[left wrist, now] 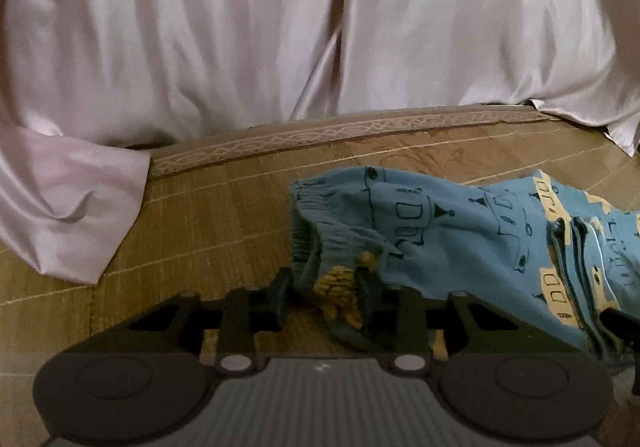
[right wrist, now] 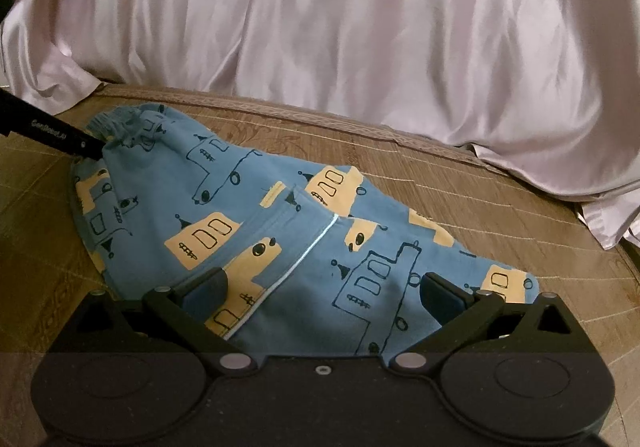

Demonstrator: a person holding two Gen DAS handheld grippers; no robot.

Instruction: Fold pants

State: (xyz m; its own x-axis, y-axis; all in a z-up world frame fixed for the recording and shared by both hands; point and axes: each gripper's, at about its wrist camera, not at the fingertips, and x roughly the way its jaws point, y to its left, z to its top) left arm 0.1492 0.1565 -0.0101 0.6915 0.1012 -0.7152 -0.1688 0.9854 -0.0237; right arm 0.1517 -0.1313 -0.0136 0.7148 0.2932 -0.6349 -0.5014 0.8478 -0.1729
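Blue patterned pants [right wrist: 280, 231] heaped on bamboo mat [right wrist: 500, 199], centre frame. L gripper [left wrist: 322, 297] at 9 o'clock, fingers pinching elastic waistband [left wrist: 320, 247]. R gripper [right wrist: 320, 291] at 6 o'clock, fingers wide apart over fabric.

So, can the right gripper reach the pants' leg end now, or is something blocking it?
Probably yes. The right gripper is open, its fingers straddling the blue pants with nothing between. The left gripper works at the waistband, far from this end.
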